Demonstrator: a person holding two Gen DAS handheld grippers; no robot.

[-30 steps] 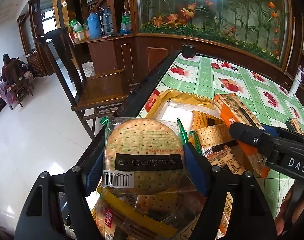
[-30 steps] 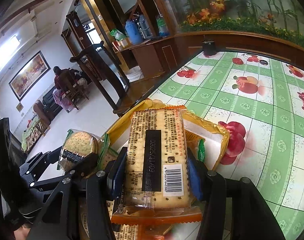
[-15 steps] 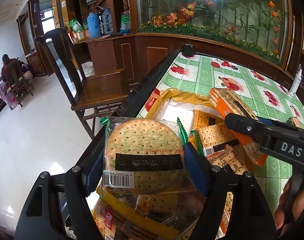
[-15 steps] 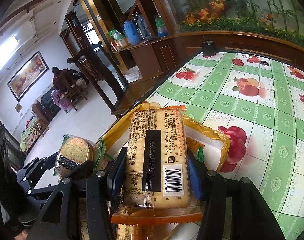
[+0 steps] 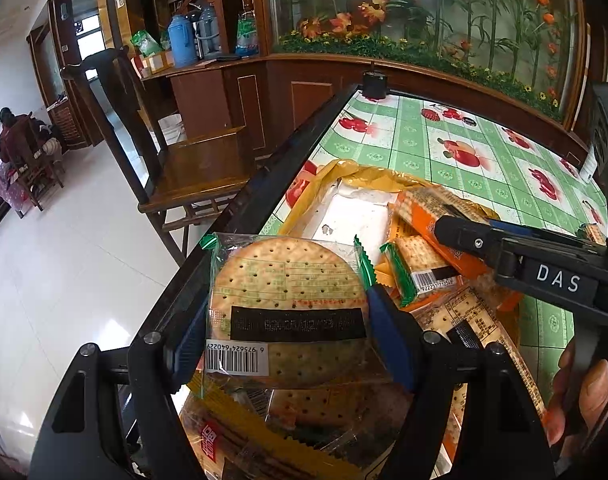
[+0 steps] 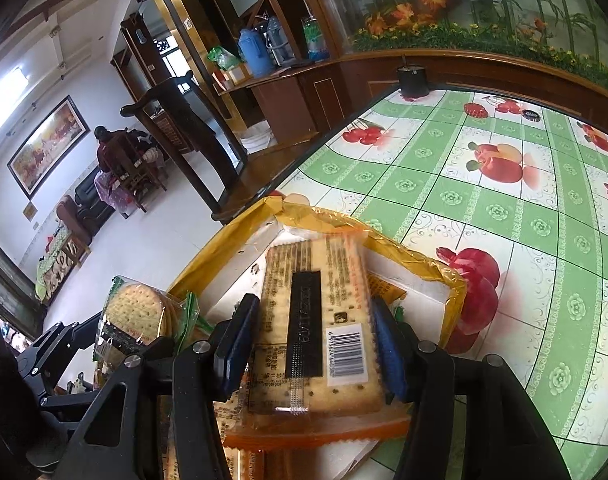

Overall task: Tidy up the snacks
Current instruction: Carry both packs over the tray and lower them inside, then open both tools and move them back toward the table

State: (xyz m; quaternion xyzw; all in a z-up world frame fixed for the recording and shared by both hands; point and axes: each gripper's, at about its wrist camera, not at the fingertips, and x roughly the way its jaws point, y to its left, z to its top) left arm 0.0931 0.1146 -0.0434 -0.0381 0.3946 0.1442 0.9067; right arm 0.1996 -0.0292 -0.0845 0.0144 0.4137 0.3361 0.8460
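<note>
The left claw (image 5: 288, 344) grips a round cracker pack (image 5: 286, 312) between its blue pads, just as it did a second ago; the pack has not shifted in the view and sits above a heap of other snack packs near the bench (image 5: 456, 152) edge. The right claw (image 6: 314, 340) is clamped on an orange cracker pack (image 6: 316, 320), barcode facing up. That pack has moved since the earlier frames: it now hangs lower and further over the white box (image 6: 240, 276) with its yellow liner, so the box's far rim, once clear of the pack, is partly covered by it. In the left wrist view the right claw has also slid further left across the frame, its tip now over the box beside a small green-edged pack (image 5: 418, 268). The green fruit-print bench and the wooden chair (image 5: 176, 152) beside it look unchanged.
</note>
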